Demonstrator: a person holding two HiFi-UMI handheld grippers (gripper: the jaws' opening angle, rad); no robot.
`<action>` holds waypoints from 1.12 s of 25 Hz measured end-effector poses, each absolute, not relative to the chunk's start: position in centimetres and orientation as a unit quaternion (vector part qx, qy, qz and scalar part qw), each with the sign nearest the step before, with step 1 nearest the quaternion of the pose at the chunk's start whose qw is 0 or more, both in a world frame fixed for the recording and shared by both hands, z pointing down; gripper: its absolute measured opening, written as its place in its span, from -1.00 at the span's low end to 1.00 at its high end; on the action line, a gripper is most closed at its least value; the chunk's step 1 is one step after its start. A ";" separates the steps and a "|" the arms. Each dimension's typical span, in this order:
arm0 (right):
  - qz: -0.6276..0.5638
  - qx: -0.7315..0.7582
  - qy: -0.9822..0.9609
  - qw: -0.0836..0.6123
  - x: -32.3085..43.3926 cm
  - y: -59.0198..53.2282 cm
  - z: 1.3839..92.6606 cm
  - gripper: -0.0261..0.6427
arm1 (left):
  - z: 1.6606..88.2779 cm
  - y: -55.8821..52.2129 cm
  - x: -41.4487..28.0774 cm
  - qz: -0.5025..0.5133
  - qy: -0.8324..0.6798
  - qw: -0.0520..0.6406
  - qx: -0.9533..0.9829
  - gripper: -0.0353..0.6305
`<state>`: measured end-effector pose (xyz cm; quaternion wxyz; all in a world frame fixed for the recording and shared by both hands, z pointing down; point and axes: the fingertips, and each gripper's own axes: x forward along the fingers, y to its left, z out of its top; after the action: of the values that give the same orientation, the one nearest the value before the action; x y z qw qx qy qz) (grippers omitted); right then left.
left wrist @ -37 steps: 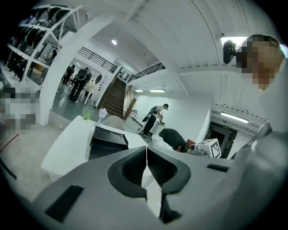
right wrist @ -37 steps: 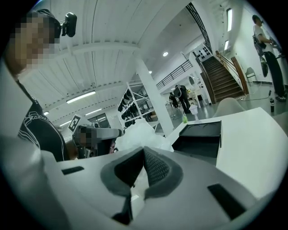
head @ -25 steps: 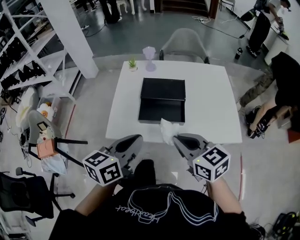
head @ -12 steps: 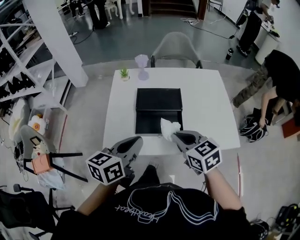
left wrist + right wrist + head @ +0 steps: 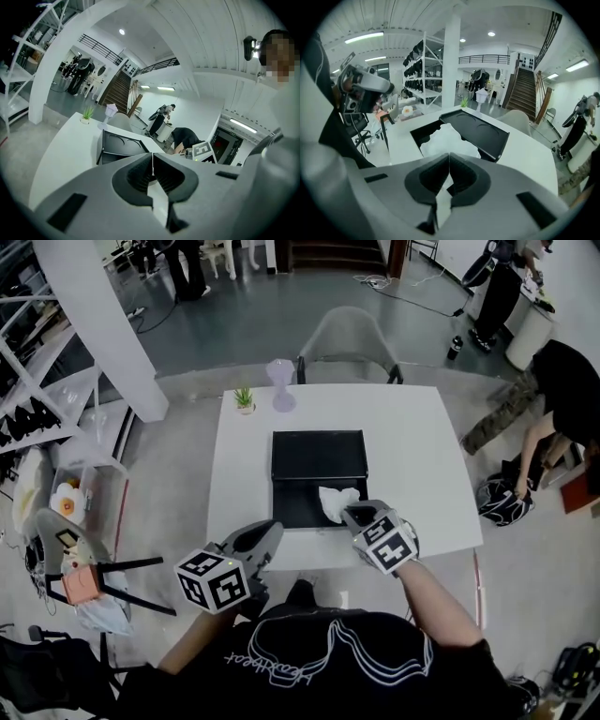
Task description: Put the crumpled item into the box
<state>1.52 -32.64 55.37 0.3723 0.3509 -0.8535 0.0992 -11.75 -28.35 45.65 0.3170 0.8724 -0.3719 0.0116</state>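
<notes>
The crumpled item is a wad of white paper (image 5: 336, 502). My right gripper (image 5: 349, 514) is shut on it and holds it over the near right part of the open black box (image 5: 302, 486). In the right gripper view the paper (image 5: 447, 139) bulges out just past the closed jaws, with the box tray (image 5: 423, 132) and its lid (image 5: 483, 131) behind it. My left gripper (image 5: 270, 531) is shut with nothing in it and hangs at the table's near edge, left of the box. The box (image 5: 118, 149) also shows in the left gripper view.
The white table (image 5: 422, 456) carries a small potted plant (image 5: 245, 398) and a pale purple glass (image 5: 280, 396) at its far edge. A grey chair (image 5: 349, 334) stands behind it. A person crouches at the right (image 5: 553, 399). A stool with an orange thing (image 5: 80, 583) stands at the left.
My right gripper has carried the paper forward from the table's near edge to over the box's front part. The left gripper has hardly moved.
</notes>
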 end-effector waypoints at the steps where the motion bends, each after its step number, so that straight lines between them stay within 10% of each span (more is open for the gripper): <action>1: 0.097 0.348 -0.850 0.384 1.4 -33.0 56.0 -0.90 | 45.8 -28.6 -11.9 0.011 -0.373 0.318 0.872 -0.87; 21: 0.059 0.262 -0.788 0.553 0.7 -36.1 63.0 -0.88 | 46.6 -31.2 -15.0 0.008 -0.403 0.326 0.855 -0.87; 28: 0.077 0.262 -0.800 0.534 0.7 -36.0 62.7 -0.56 | 46.4 -31.8 -14.6 0.008 -0.400 0.321 0.858 -0.87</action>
<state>0.72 -36.02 62.65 0.5338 0.2622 -0.8003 0.0767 -14.57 -31.79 46.41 0.3215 0.8583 -0.4000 0.0075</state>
